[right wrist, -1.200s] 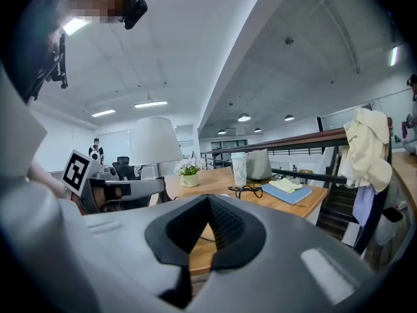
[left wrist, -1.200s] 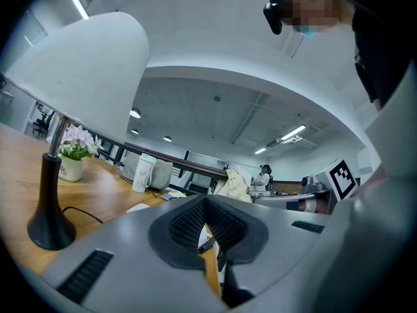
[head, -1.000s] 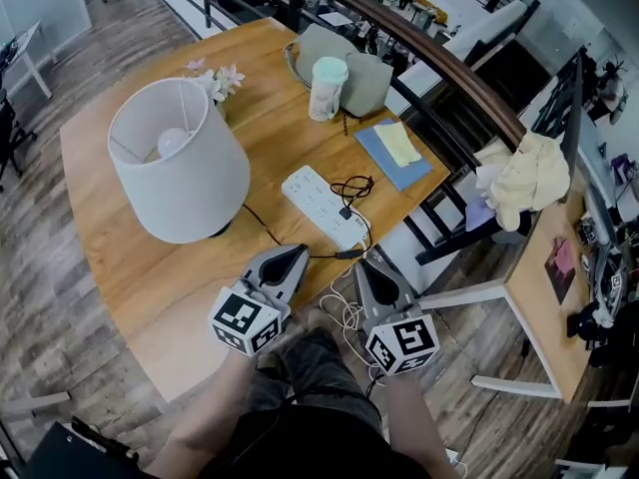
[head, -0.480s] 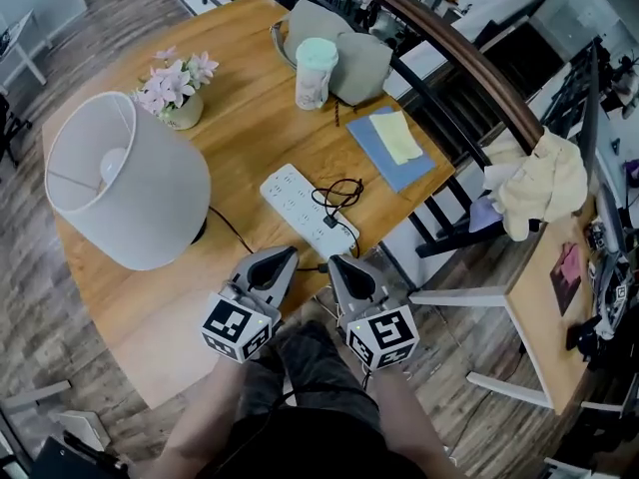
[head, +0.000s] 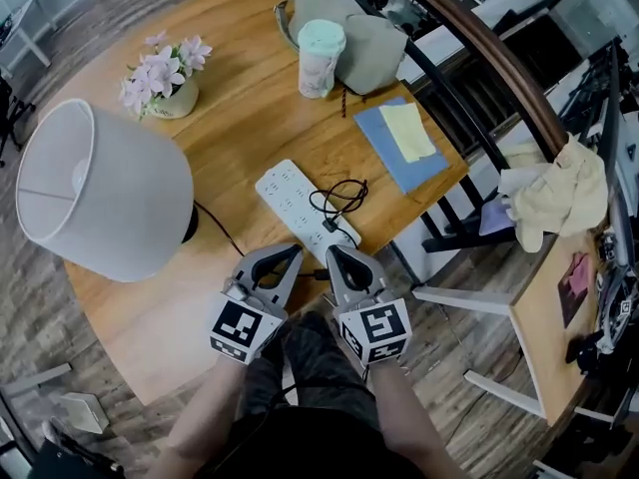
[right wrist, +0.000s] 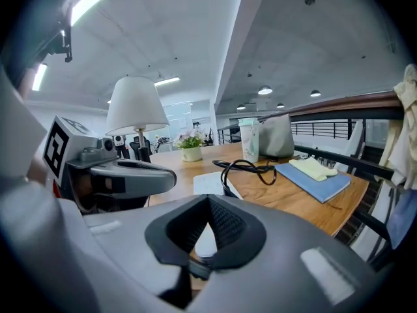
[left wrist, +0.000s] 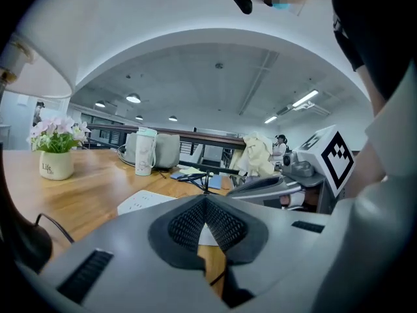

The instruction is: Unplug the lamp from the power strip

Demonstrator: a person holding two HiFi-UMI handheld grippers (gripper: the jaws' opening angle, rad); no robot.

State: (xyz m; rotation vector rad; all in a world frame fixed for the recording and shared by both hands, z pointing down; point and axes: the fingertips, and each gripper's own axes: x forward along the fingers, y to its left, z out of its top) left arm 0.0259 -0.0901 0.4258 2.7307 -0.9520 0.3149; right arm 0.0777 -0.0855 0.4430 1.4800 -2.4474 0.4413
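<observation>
Two tools, grey left gripper [head: 294, 250] and grey right gripper [head: 332, 250], both clenched, empty; advanced since second ago toward white oblong plastic power strip [head: 290, 193] at 12 o'clock on wooden table [head: 250, 98]. Approach only: black plug [head: 328, 225] seated. Strip long axis 10–4 o'clock, plug end pointing 4.

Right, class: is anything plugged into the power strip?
Plugged in: a black plug sits in a socket of the white power strip, towards its near end.

White lamp [head: 100, 188], white power strip [head: 290, 193], black cable [right wrist: 244, 164], blue folder [head: 414, 173], pink flowers [head: 160, 63], brown wood-grain table [head: 260, 98]
</observation>
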